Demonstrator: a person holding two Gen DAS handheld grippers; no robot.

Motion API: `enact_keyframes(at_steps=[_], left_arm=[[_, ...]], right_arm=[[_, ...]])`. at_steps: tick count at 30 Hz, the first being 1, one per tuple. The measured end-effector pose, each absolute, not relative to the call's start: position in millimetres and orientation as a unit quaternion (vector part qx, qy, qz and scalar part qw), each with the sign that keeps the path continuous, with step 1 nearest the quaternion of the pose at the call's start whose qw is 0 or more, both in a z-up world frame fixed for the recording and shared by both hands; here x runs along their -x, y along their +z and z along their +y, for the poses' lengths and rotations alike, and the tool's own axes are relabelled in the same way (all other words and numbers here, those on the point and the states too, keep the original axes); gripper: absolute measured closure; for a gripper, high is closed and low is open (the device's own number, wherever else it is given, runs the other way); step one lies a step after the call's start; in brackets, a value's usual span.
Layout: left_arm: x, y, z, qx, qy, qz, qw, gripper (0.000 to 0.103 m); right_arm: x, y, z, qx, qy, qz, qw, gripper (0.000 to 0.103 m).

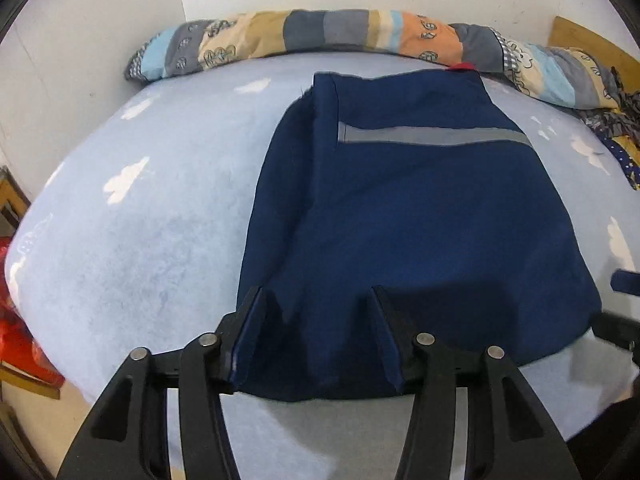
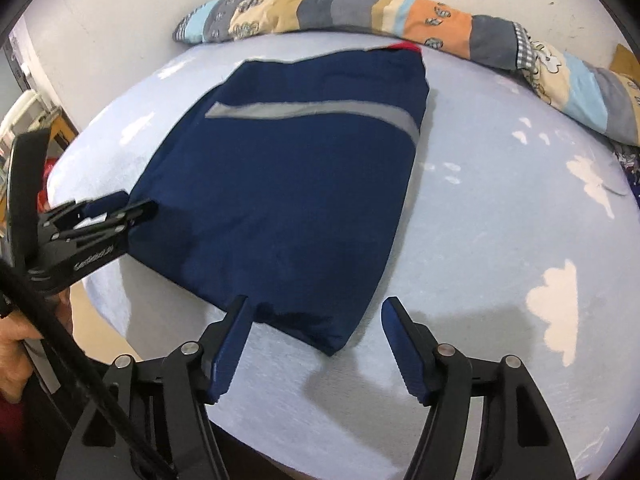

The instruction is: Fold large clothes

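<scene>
A folded navy garment [image 1: 400,208] with a grey reflective stripe [image 1: 432,136] lies flat on the bed; a bit of red shows at its far edge. My left gripper [image 1: 316,292] is open over the garment's near left edge. Cloth lies between its fingers, and the pads stand apart from each other. From the right wrist view, the left gripper [image 2: 132,204] sits at the garment's [image 2: 288,184] left side. My right gripper [image 2: 316,308] is open, its blue pads [image 2: 404,344] wide apart on either side of the near right corner. The right gripper [image 1: 618,304] is half cut off in the left wrist view.
The bed has a light blue sheet [image 1: 152,240] with white clouds. A rolled patchwork quilt [image 1: 320,32] runs along the far side against white walls. More patterned cloth [image 1: 624,136] lies far right. Something red [image 1: 20,336] sits beside the bed's left edge. A hand [image 2: 12,340] holds the left gripper.
</scene>
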State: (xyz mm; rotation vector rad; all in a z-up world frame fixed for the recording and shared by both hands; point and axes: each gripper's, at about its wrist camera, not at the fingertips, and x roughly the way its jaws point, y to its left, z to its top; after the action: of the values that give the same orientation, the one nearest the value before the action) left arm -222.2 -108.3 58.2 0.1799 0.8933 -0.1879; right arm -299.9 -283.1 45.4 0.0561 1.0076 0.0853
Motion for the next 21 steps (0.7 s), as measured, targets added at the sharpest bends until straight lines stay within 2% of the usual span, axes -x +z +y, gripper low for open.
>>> enact_keyframes(at_steps=[3, 6, 11, 12, 13, 15, 21], left_arm=[[227, 70, -115, -0.093, -0.091, 0.392, 0.911, 0.05], [229, 80, -117, -0.1, -0.092, 0.367, 0.92, 0.035], [224, 88, -108, -0.083, -0.084, 0.36, 0.925, 0.035], [223, 89, -107, -0.084, -0.083, 0.359, 0.926, 0.032], [219, 90, -105, -0.077, -0.087, 0.365, 0.924, 0.025], [203, 89, -95, -0.042, -0.094, 0.391, 0.914, 0.019], [153, 62, -49, 0.153, -0.159, 0.503, 0.836, 0.019]], right_arm=[[309, 57, -277, -0.019, 0.053, 0.461, 0.886, 0.031], [314, 68, -281, -0.021, 0.055, 0.438, 0.897, 0.025], [313, 77, -306, -0.051, 0.032, 0.423, 0.904, 0.025], [313, 79, -308, -0.053, 0.028, 0.419, 0.906, 0.024], [311, 80, -310, -0.057, 0.028, 0.419, 0.906, 0.021], [302, 79, -320, -0.079, 0.032, 0.423, 0.902, 0.019], [261, 51, -365, -0.193, 0.057, 0.455, 0.868, 0.018]])
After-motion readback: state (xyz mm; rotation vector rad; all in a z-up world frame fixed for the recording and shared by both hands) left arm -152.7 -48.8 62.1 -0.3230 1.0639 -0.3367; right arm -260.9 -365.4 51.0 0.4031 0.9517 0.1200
